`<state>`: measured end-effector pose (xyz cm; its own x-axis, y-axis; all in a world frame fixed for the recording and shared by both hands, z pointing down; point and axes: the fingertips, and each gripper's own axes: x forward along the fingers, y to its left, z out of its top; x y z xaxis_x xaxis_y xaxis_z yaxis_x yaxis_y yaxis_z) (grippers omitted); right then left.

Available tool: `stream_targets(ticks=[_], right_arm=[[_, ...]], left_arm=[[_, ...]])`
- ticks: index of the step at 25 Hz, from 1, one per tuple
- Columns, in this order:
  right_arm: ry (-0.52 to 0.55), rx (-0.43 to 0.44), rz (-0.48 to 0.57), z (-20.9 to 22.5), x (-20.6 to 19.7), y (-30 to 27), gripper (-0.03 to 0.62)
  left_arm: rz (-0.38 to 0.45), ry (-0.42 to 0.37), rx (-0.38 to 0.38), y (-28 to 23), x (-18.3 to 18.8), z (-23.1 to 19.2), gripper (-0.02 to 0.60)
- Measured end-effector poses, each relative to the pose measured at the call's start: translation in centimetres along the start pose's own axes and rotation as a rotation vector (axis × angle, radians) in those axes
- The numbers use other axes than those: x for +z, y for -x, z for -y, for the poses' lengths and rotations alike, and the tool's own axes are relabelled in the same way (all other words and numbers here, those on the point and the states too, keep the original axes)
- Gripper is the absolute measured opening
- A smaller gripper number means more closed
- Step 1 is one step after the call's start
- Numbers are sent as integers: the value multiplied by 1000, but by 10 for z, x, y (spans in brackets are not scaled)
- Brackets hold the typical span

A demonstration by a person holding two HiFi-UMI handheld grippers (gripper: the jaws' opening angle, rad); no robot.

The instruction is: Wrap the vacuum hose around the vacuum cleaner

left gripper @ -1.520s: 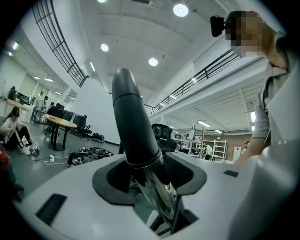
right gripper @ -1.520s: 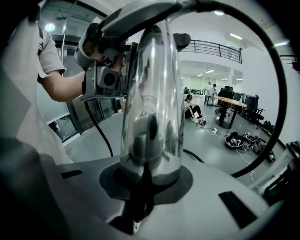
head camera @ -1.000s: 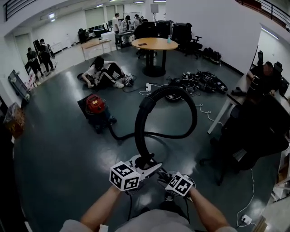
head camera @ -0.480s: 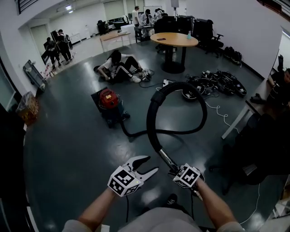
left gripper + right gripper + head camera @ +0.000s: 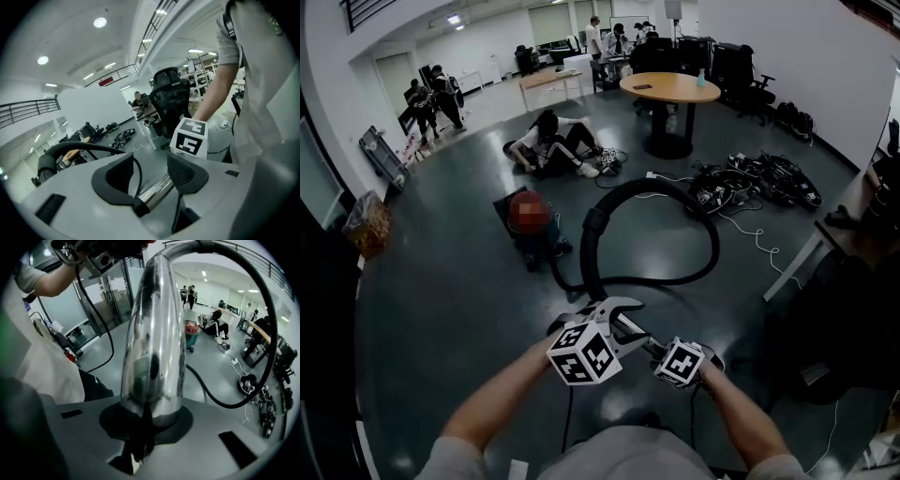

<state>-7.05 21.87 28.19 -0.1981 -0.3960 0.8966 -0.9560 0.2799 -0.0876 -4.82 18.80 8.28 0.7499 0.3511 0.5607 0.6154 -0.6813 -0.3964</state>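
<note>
vacuum cleaner, squat dark drum with a red lid, stands on the grey floor left of centre, well away from the person. no turn of hose lies on it, same as half a second ago, so wrapping proper has not begun.

black ribbed vacuum hose: leaves the drum low, runs right along the floor, climbs into one tall loop and comes back down to the hands. the loop's near leg now stands further left than it did.

left gripper: half a second ago it hung free to the left of the wand with nothing in it. now it has crossed over, and its jaws stand wide on either side of the shiny chrome wand tube. in the left gripper view the tube lies between the pads, but neither pad presses on it. judgement: a second hold is being set up, to steer the loop toward the drum.

right gripper: narrow, clamped on the tube's lower end, unchanged; its own view shows the tube rising straight out of the closed jaws.

tube long axis: lower right to upper left in the head view, free end toward the cleaner.
</note>
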Motion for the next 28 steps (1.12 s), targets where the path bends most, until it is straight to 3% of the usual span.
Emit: stream_targets(ticks=[5,13,23,28], right_arm=[[112,-10,-48,27,-11,10,60],[188,6,-150,59,-17,10,60],[83,-13,-281,103,32,-9,60],[55,-29,-335,116,62,-14,57]], left_arm=[[-162,-98,-179,-42,-12,12,229],[-314,-219,-426,-86,-47,19,229],[-325,-348,-654,-112,-145,-18,229],[-256,-330,-750,-106,-170,-32,227]])
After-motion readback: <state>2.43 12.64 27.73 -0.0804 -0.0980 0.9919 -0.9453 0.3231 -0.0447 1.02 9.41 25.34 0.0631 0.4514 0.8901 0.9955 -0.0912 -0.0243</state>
